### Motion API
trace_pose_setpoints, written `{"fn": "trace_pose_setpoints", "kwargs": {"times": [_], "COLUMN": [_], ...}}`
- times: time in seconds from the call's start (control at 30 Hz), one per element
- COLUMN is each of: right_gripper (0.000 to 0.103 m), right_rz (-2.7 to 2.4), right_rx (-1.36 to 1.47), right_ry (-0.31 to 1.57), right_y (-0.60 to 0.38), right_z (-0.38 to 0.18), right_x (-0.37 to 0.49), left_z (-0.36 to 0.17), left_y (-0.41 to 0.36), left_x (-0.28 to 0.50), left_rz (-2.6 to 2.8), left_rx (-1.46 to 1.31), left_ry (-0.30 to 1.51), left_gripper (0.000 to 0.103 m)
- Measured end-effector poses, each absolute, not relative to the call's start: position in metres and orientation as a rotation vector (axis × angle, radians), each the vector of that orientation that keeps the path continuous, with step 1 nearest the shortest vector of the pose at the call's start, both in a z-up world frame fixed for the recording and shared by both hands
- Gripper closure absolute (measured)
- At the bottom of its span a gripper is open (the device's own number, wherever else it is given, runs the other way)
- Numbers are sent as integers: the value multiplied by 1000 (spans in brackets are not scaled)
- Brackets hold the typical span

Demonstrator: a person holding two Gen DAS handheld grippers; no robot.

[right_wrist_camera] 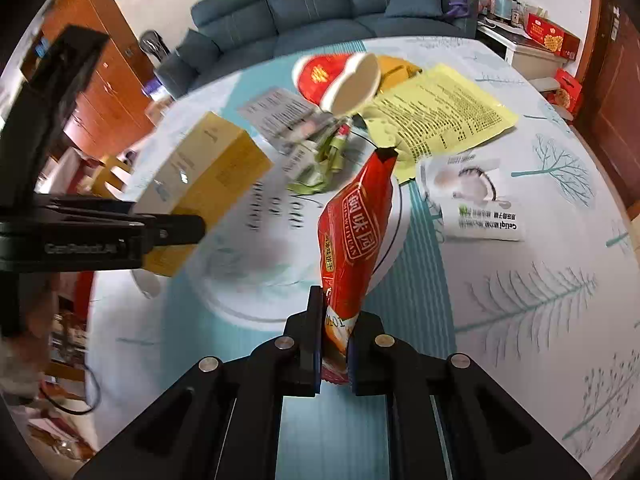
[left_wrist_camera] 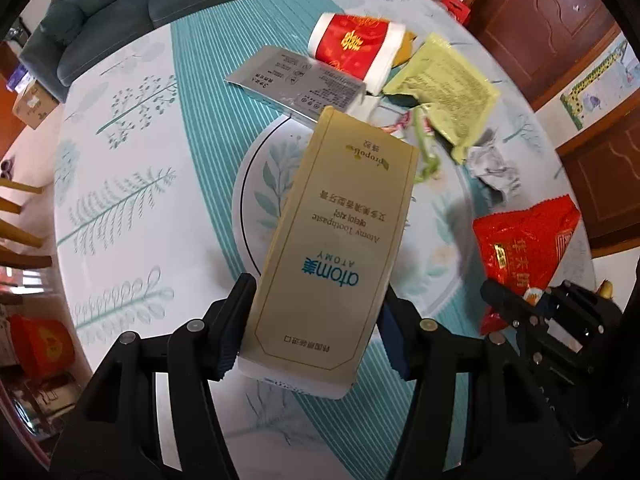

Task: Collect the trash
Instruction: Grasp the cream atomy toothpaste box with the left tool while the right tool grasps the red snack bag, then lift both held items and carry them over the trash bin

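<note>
Your left gripper (left_wrist_camera: 312, 320) squeezes the gold toothpaste box (left_wrist_camera: 332, 240) and your right gripper (right_wrist_camera: 334, 344) pinches the red snack bag (right_wrist_camera: 352, 236), both above the round table (left_wrist_camera: 132, 160). More trash lies past them on its leafy blue-and-white cloth: a red paper cup (left_wrist_camera: 352, 50) and a yellow packet (left_wrist_camera: 448, 92). A blue sofa (right_wrist_camera: 320, 4) sits behind the table.

Beige toothpaste box (left_wrist_camera: 332, 248) and red snack wrapper (right_wrist_camera: 354, 236) hang lifted above table.
</note>
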State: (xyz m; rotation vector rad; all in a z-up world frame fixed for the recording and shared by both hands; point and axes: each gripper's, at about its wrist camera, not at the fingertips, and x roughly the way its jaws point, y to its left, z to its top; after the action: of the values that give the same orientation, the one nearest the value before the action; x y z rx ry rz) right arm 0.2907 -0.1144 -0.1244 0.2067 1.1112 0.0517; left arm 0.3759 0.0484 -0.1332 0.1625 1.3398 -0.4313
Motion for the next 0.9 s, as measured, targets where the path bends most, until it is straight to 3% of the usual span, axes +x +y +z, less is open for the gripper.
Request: {"fn": "trace_pose_setpoints", "kwargs": {"times": [0.5,0.9], "right_gripper": [94,94], "right_rz": [252,433], "right_rx": [267,197], "right_ry": [950,884], "right_y": [-135,-189], "right_z": [-22,32], "right_x": [171,33], "left_z": [-29,-11], "left_y": [40,-13], "left_x": [241,88], "left_rz": [-379,-248], "left_rx": [18,-126], "left_ry": [1246,1241], "left_gripper": [48,48]}}
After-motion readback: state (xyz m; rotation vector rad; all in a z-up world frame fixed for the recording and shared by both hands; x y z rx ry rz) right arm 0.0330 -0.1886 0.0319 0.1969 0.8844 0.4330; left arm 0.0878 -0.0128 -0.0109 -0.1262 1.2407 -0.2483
